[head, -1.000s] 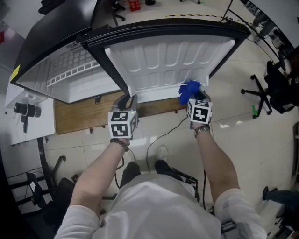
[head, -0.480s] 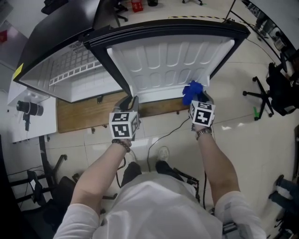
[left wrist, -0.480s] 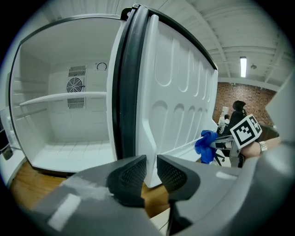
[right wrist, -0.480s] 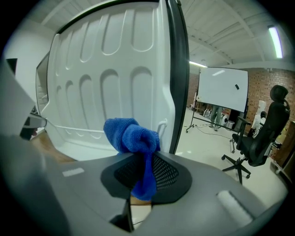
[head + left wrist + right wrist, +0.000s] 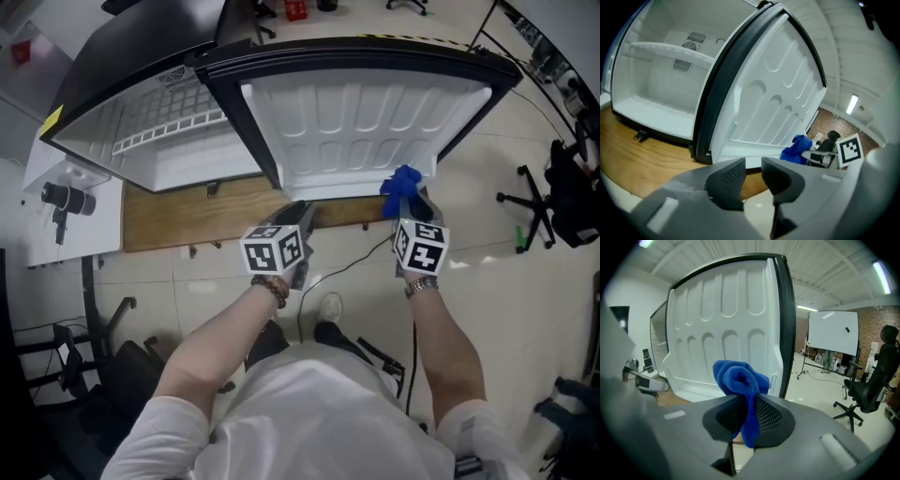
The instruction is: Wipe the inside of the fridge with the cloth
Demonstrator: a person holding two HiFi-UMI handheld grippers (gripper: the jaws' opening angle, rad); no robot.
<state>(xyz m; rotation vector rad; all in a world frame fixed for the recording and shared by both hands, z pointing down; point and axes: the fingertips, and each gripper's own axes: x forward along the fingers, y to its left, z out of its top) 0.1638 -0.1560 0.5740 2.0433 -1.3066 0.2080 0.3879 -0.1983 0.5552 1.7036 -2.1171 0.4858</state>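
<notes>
Right gripper (image 5: 746,405) clamped on blue cloth (image 5: 737,375), frame centre, near fridge door (image 5: 722,329). Left gripper (image 5: 753,169) empty (jaws narrow, just been opening), lower centre.

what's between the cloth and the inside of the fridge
Nothing visible. The door stands open; the blue cloth in the right gripper faces its inner liner. Toward the cabinet, only the left gripper, empty jaws just opened wider, sits low.
</notes>
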